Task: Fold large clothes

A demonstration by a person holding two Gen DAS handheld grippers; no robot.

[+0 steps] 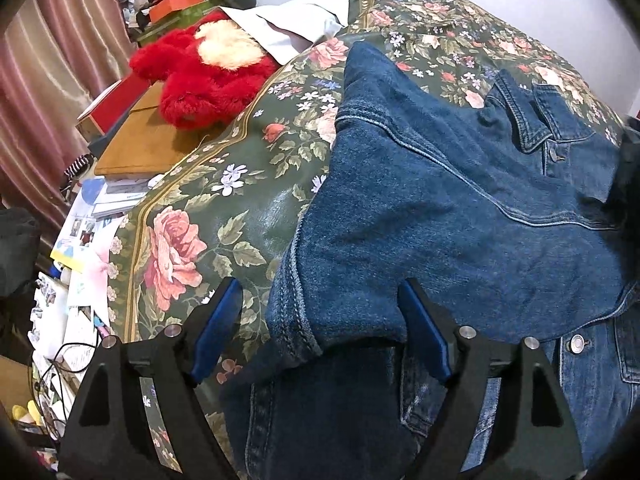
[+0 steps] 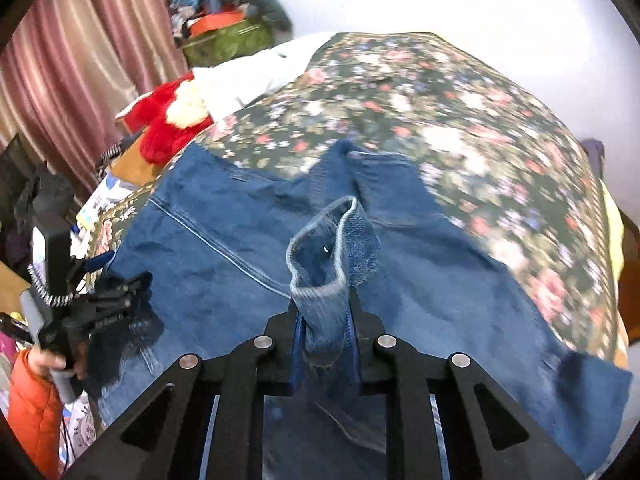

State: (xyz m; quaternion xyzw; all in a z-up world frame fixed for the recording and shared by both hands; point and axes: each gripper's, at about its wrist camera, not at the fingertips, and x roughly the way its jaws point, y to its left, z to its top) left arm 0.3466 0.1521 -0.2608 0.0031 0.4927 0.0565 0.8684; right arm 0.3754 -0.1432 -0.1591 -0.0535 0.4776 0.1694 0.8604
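blue denim fills both views: a denim jacket (image 1: 460,208) lies spread on a floral bedspread (image 1: 224,216) that takes up the centre of each frame. the left gripper (image 1: 320,336), at the bottom of its view, stands with jaws wide apart, a folded sleeve edge between the pads but not pinched. the right gripper (image 2: 325,344) is clamped on a sleeve cuff (image 2: 332,248) at lower centre. a red plush toy (image 1: 200,76) sits at upper left.
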